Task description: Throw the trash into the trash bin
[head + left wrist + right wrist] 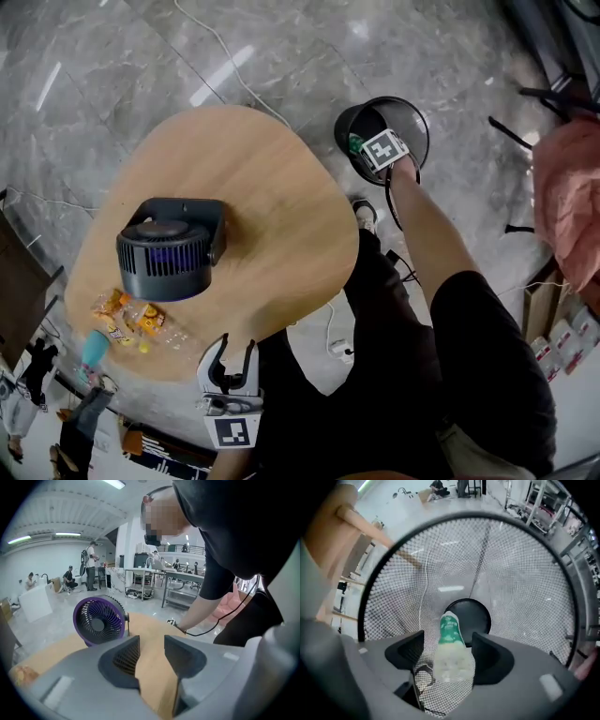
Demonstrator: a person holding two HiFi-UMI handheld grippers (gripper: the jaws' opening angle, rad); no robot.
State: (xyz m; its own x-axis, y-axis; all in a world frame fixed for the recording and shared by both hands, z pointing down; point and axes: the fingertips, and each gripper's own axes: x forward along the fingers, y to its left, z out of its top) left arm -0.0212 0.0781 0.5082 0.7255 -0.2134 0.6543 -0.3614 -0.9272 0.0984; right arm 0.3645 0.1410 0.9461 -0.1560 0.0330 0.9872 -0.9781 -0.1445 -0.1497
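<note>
Trash here was a crumpled clear bottle [451,653] with a green label, blurred in the right gripper view and almost wholly hidden in the head view, where only a green scrap [354,143] showed beside the marker cube. At the far left of the head view a teal object [95,349] sat at the rim of the surface, too small to identify, next to some orange and yellow packets [127,319] whose print could not be read. The left tongs [236,352] [151,641] hung over the near edge of the surface with the jaws well apart and nothing between them, only bare wood showing through the gap. The right tongs [382,150] [448,651] pointed straight down into the trash bin [412,117], their tips hidden under the cube from above. Their own view showed the jaws spread wide with the bottle between them, a clear gap on its left side, so no grip held it. It stood neck down above the bin's dark base inside the mesh wall [525,597]. The surface [272,187] was a rounded wooden top carrying a dark fan [169,248] [99,620] with a purple grille. It stood on a grey marble floor [122,66] crossed by a white cable [225,56], with the bin just beyond its right edge and something pink [567,197] cut off at the far right.
</note>
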